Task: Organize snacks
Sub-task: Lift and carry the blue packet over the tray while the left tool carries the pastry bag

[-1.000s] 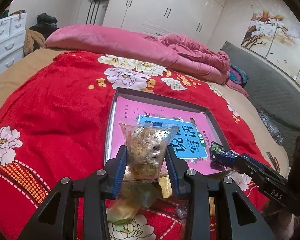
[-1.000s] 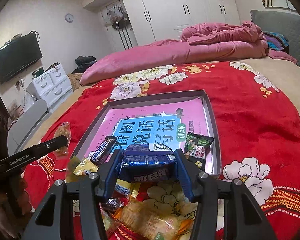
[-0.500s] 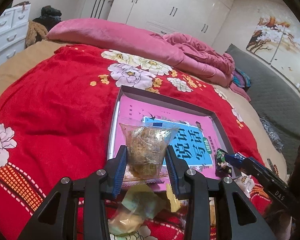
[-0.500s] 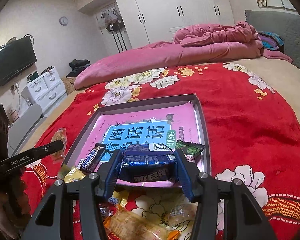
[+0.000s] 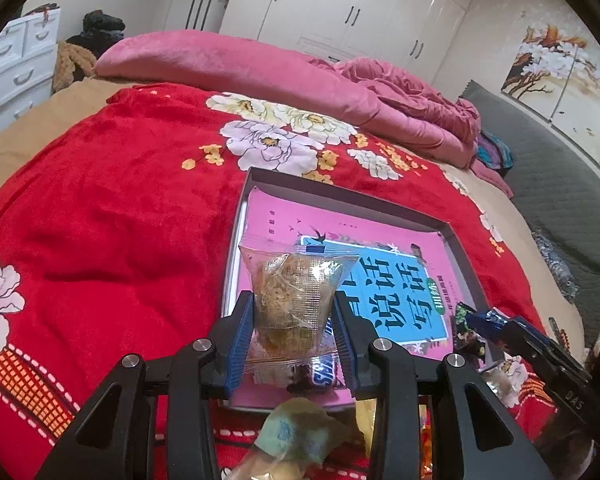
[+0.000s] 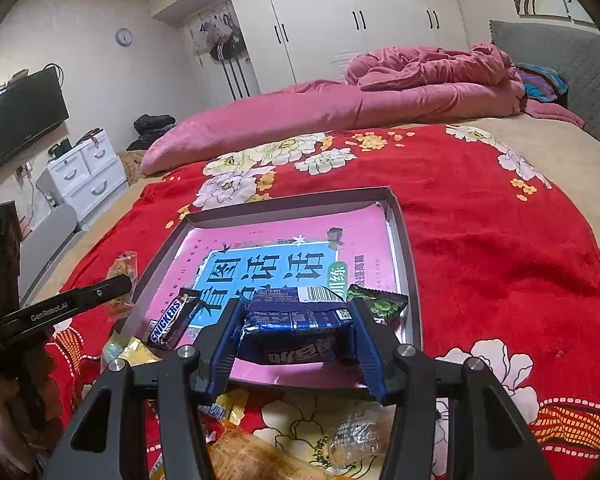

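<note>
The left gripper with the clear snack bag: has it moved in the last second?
Yes. The left gripper, shut on the clear snack bag, has advanced toward the tray; the bag now overlaps the pink book.

Black grippers (image 5: 294, 332) — blue pads (image 5: 238, 332)

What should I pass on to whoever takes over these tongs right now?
Left tongs: shut on a clear plastic packet of golden pastry, held over the tray's near edge.
Right tongs: shut on a blue foil biscuit pack, also over the near edge.
Grey shallow tray on the red floral blanket is lined with a pink and blue booklet.
Done: brown Snickers bar and green sweet packet are in the tray.
Left: release both packs, then gather the loose snacks on the blanket, nearer than the tray.
</note>
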Tool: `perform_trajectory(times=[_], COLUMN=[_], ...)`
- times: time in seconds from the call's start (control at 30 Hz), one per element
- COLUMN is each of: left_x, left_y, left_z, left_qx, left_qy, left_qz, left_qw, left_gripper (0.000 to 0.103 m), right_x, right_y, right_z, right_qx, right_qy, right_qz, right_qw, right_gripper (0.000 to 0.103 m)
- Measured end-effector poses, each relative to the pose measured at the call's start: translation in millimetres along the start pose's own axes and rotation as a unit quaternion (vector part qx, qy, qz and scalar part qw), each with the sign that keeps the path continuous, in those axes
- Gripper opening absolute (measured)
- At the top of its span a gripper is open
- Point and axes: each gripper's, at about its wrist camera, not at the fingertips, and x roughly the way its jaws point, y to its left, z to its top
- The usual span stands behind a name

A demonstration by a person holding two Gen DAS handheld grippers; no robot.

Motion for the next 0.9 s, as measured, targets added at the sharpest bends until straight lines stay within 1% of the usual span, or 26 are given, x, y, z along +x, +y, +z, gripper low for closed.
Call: perform_trajectory(times=[0.2,0.5,0.73,0.83,0.9], left_x=[13.9,19.2,26.6,30.9,31.5], left_y=[2.6,-0.9,-2.7,-2.3,-3.3], left_z=[0.1,-2.1,-4.4,-5.4,-4.8], left_qx=[-0.004,0.005,0.009,0.008,0.009], left_qy=[0.015,0.024,0.036,0.047,0.046], left_qz=[0.012,0.014,0.018,0.021,0.021], left_qw=[0.9998,0.9996,0.9991,0.9986,0.9987], left_gripper=[0.039,0.04,0.04,0.04,0.04], right_x=[5.2,8.2,15.7,18.0,19.6], right_y=[-0.8,-1.0,-0.1,-0.2,0.0], right_z=[1.6,2.5,1.1,0.4,0.2], right_qx=[0.002,0.001,-0.005,-0.006,-0.006], right_qy=[0.002,0.004,0.012,0.015,0.017], right_qz=[-0.004,-0.007,-0.015,-0.018,-0.02], right_qw=[1.0,1.0,1.0,1.0,1.0], right_gripper=[0.053,0.053,0.053,0.053,0.053])
